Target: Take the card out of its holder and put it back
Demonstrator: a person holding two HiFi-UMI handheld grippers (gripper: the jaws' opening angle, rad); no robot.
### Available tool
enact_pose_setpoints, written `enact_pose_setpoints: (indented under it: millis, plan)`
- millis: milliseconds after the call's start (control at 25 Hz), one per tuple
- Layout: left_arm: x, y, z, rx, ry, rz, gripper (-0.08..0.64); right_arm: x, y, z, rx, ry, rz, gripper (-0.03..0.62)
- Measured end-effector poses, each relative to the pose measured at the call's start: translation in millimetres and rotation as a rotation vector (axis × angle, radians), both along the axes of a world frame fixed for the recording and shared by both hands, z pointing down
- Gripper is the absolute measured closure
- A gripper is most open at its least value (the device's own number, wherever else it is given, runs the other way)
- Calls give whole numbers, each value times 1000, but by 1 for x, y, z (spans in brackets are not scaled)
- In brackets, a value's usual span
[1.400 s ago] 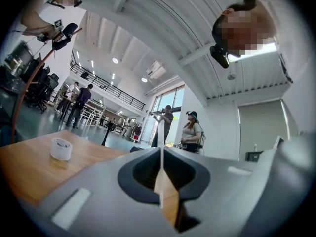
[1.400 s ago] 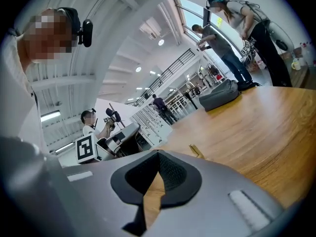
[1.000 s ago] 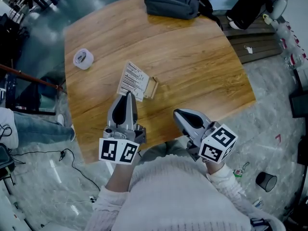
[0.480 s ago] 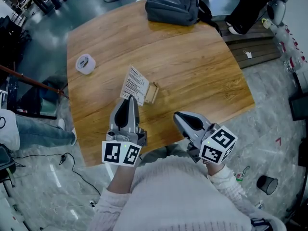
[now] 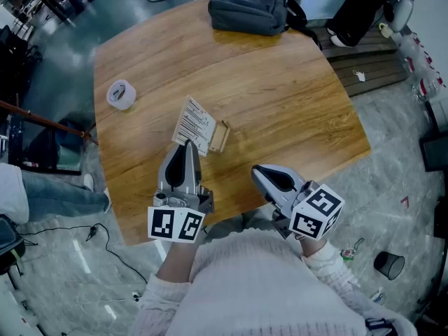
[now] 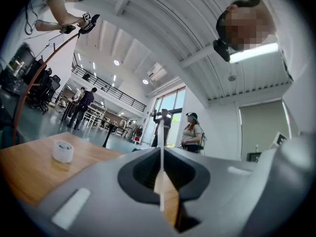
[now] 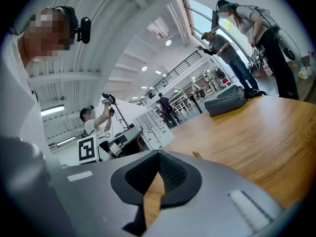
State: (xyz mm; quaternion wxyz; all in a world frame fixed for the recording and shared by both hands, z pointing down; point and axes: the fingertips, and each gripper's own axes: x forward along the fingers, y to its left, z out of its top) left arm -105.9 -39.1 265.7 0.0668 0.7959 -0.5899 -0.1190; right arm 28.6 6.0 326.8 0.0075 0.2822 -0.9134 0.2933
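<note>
Toward the near-left part of the wooden table (image 5: 294,82), the card (image 5: 194,121) stands on edge. The small wooden holder (image 5: 220,136) touches its right-hand near corner, but I cannot tell whether the lower edge sits in the holder's slot.

The left gripper (image 5: 186,145) is on the near side of the card with its nose pointing far. In the head view its tip overlaps the card's near edge. In the left gripper view the jaws are drawn together. A thin white line, the card seen edge-on, runs up the seam between them and rises above their tips. I judge them pinched on the card's near edge rather than empty.

That edge-on view fixes the relation that matters. The card's plane runs near to far, in line with the left gripper's own axis. Its printed face is turned right, toward the right gripper (image 5: 260,173). In the head view the card's top seems to lean far and left of the holder.

The right gripper hangs over the table's near edge, to the right of card and holder and apart from both. Its jaws are closed on nothing, and its view shows the printed face and the holder beyond its nose.

The left gripper is the nearer one. Any lift out of the holder, or seating back into it, would likely fall to it, moving along the card's own plane. The right one is placed to steady the holder.
</note>
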Motion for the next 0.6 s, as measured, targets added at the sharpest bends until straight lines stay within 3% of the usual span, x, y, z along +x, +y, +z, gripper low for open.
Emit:
enact_pose_setpoints:
  millis: [600]
  plan:
    - [-9, -22, 31, -28, 3, 41, 541, -16, -3, 29, -99, 33, -13, 600]
